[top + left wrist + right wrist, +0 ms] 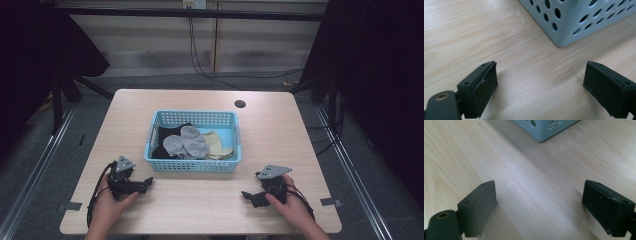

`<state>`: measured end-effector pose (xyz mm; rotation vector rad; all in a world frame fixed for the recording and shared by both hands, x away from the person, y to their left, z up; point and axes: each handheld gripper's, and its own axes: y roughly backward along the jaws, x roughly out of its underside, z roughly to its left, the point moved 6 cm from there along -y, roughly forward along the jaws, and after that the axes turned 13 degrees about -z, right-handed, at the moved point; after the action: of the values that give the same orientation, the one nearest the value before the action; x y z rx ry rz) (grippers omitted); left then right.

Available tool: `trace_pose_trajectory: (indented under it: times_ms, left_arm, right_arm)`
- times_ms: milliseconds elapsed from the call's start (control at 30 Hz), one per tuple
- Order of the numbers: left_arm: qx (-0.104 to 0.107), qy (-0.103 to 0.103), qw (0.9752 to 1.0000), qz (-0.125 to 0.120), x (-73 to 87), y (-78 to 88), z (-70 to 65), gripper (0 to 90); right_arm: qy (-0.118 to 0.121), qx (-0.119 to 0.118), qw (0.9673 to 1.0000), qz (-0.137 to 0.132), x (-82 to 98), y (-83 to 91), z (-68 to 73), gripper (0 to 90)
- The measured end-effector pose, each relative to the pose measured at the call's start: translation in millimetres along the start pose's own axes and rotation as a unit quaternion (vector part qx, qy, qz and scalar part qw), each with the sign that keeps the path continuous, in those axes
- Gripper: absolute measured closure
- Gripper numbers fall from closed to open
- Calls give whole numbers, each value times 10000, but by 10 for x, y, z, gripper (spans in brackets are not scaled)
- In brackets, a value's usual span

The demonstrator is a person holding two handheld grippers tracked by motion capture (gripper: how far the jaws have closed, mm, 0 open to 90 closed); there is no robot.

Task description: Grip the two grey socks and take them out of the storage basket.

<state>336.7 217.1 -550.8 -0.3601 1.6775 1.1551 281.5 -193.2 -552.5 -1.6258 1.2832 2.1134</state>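
Observation:
A light blue perforated basket (192,165) stands in the middle of the wooden table (270,130). In it lie several socks: grey ones (187,142), a black one (165,135) and a cream one (216,144). My left gripper (146,184) rests near the basket's front left corner, held in a hand, open with nothing between its jaws. The basket's corner (564,27) rises just ahead of the left gripper (540,85). My right gripper (247,196) sits near the front right, also open and empty. A corner of the basket (544,130) lies beyond the right gripper (539,205).
A dark round hole (240,104) marks the table's far side. Black cables (200,55) hang down the back wall. Grey tape tabs (330,202) sit at the table's front corners. Bare wood spreads between the two grippers.

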Motion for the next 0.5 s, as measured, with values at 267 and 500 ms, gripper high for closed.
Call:
trace_pose_trajectory:
  times_ms: [267, 500]
  left_arm:
    - [97, -44, 9999, 32, 8, 0, -22, 76]
    - [77, -30, 9995, 311, -9, 25, -38, 81]
  right_arm:
    - [14, 25, 10000, -7, 7, 13, 9, 117]
    - [17, -13, 10000, -8, 21, 35, 24, 117]
